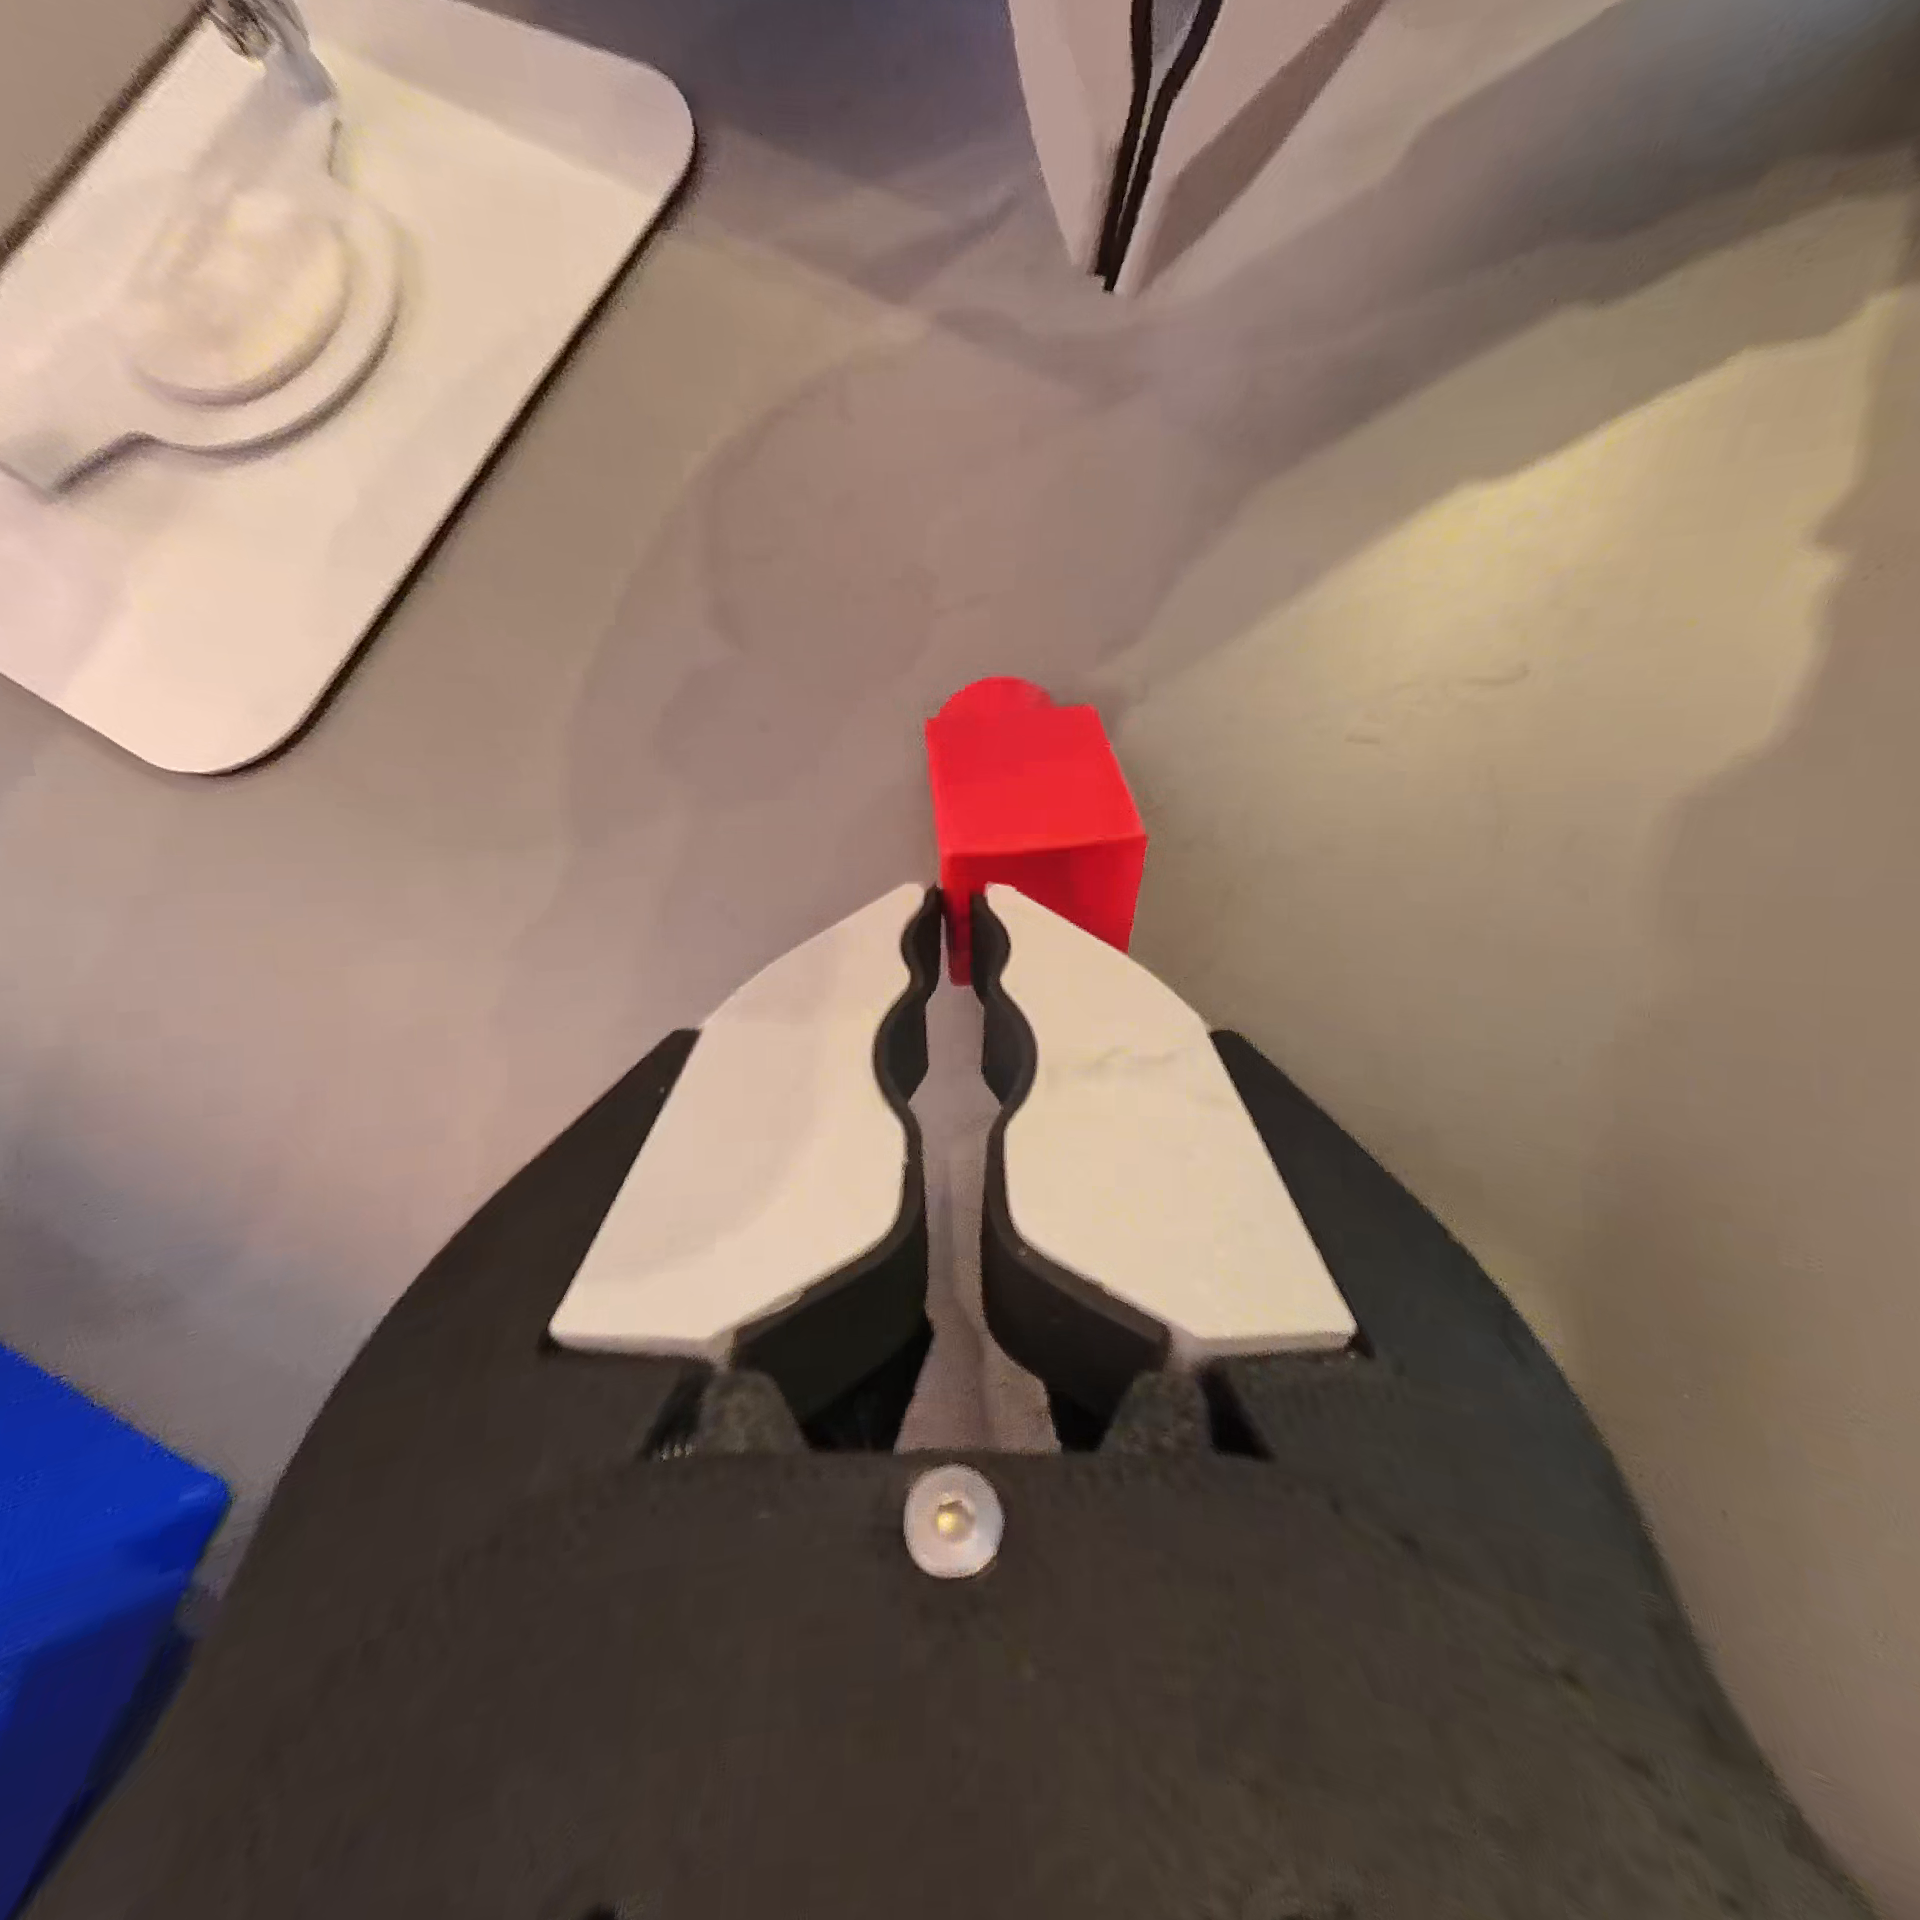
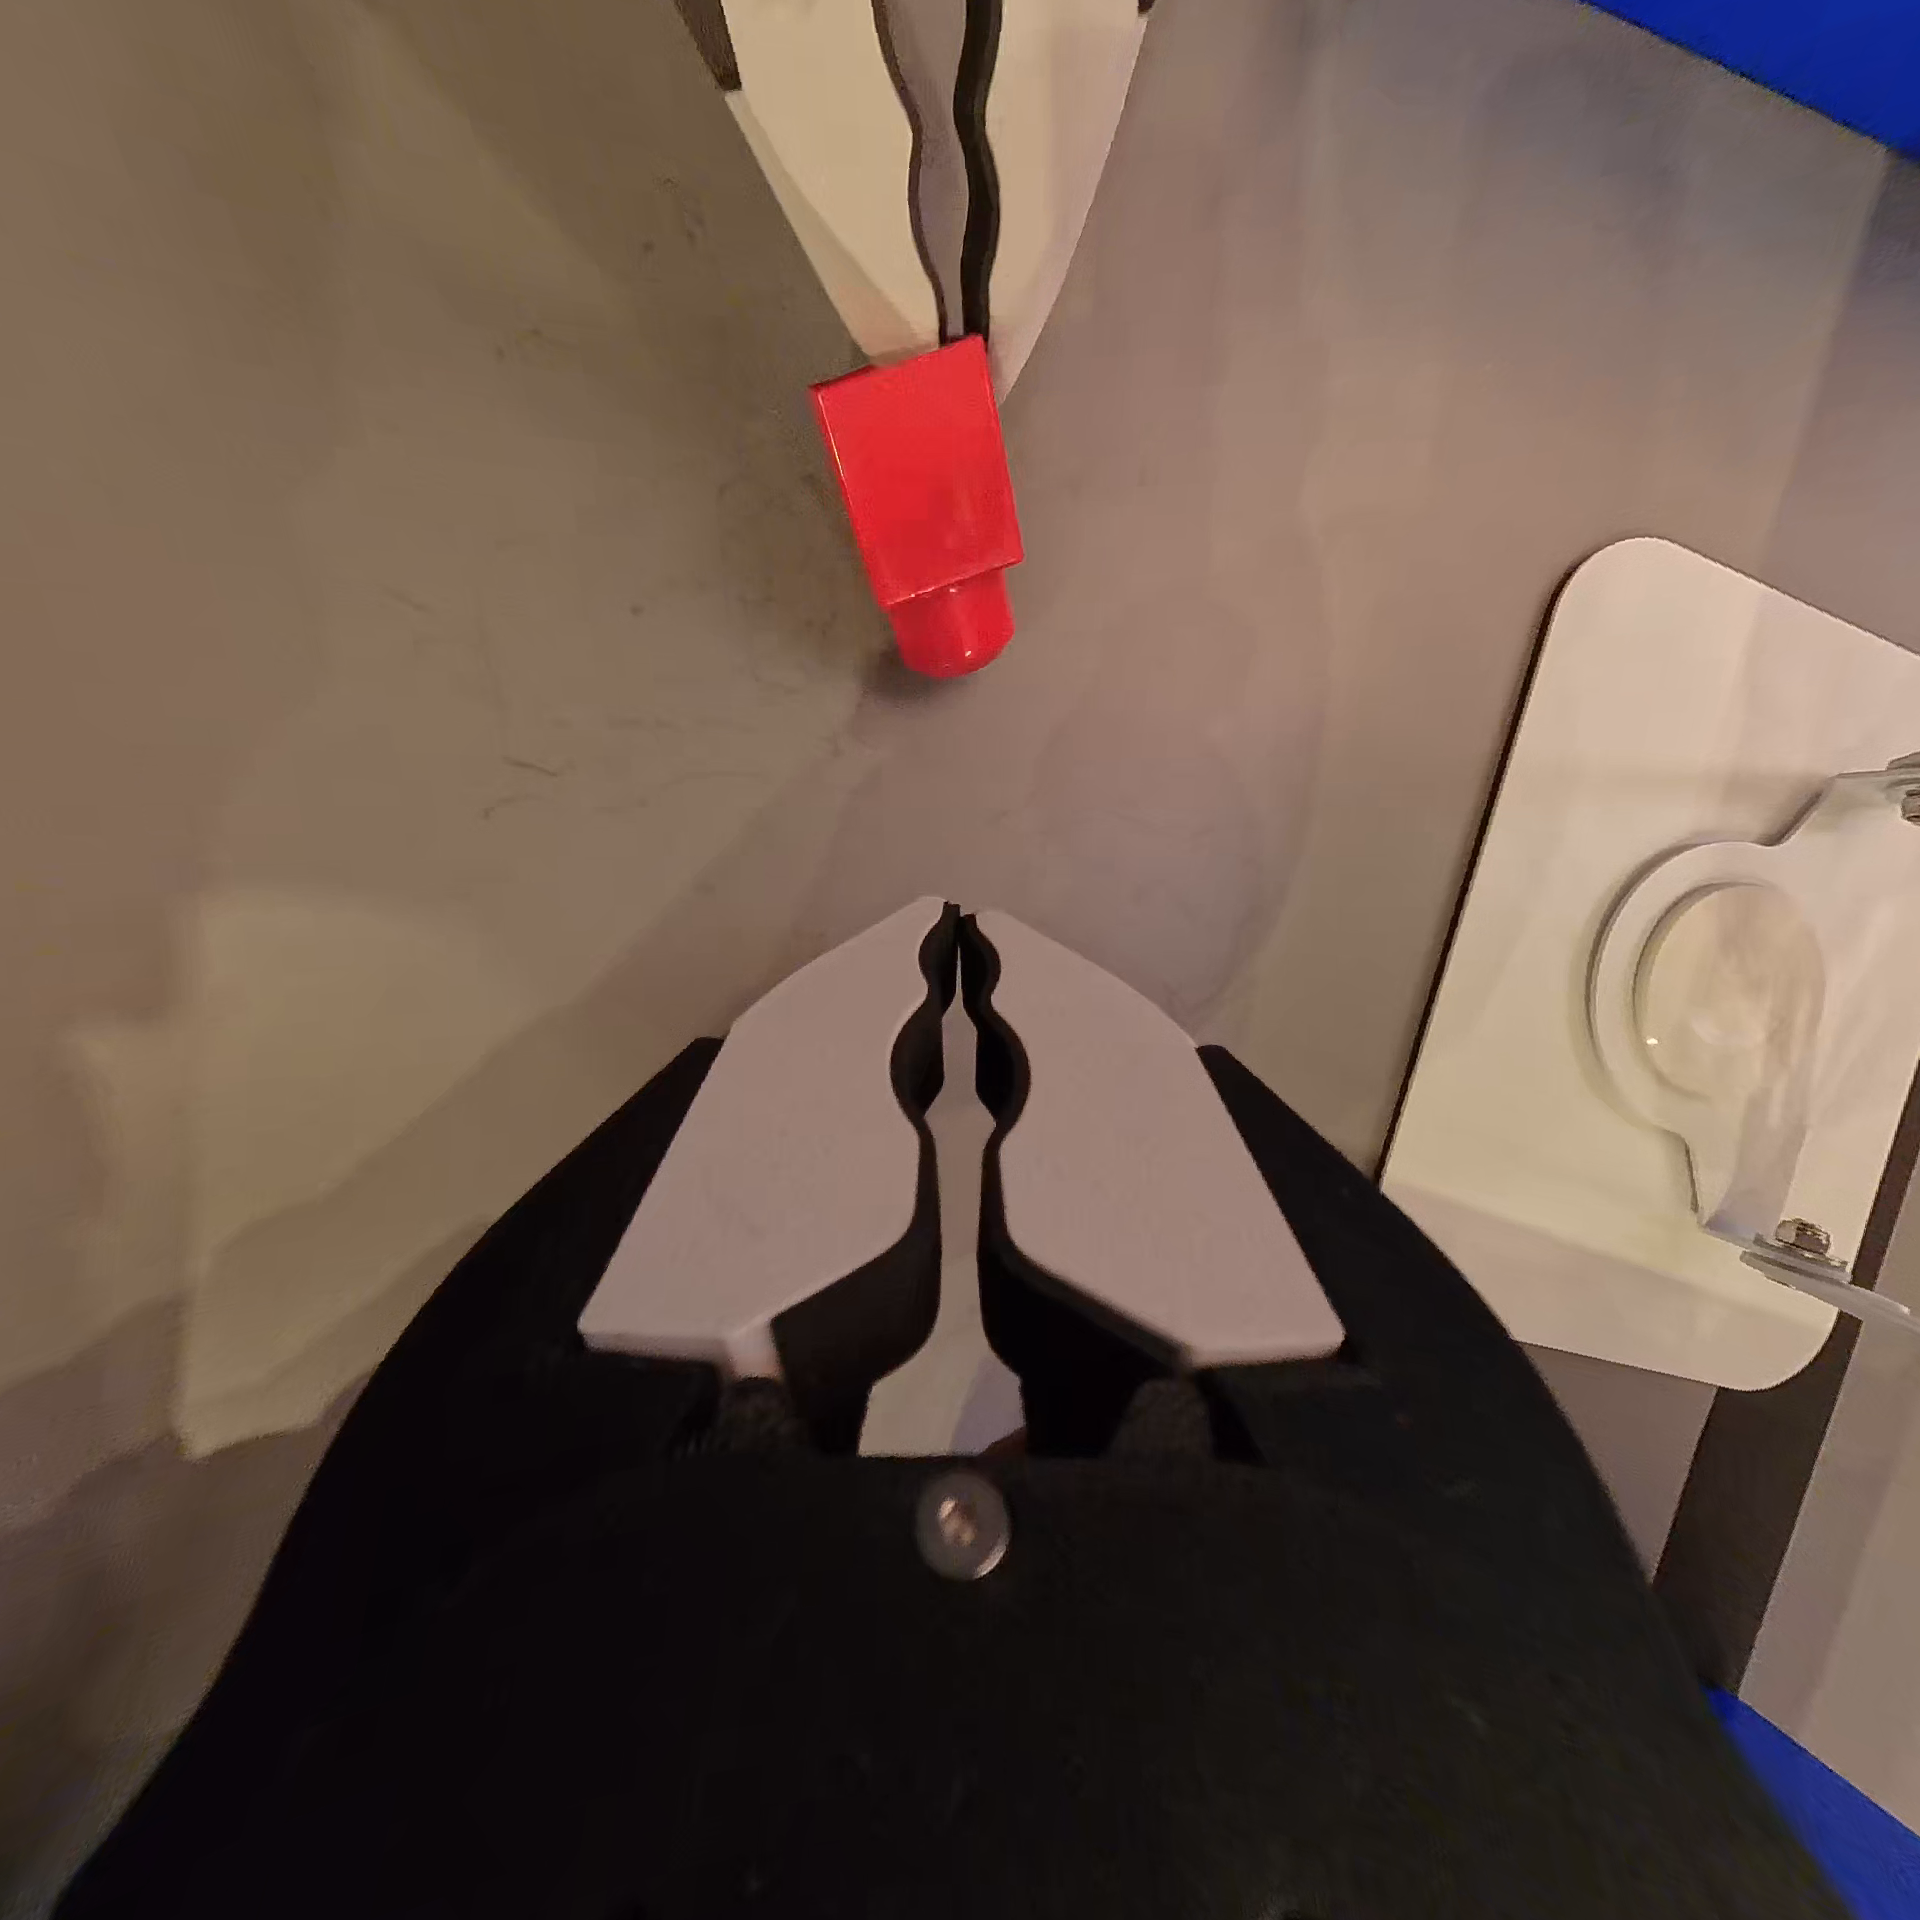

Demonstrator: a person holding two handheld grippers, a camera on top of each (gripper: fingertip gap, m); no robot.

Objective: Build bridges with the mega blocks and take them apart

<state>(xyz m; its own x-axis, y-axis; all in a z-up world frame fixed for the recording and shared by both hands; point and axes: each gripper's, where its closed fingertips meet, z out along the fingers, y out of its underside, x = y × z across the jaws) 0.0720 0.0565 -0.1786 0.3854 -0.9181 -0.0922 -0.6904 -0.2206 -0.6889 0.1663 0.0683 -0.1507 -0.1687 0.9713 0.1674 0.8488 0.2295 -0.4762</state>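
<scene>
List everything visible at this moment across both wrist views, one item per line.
red block: one, red, single stud, pinched by one wall in the left gripper, above the table.
blue box: one, blue, at the picture's edge; extent hidden.
white plate: one, white, on the table, carrying a clear mount.
table: one, grey.
left gripper: one, white fingers closed on the red block.
right gripper: one, fingers closed, nothing between them.

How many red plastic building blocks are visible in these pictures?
1. The red plastic one-stud block is pinched by one wall in the left gripper, stud pointing toward the shut right gripper. More may lie outside the views.
</scene>
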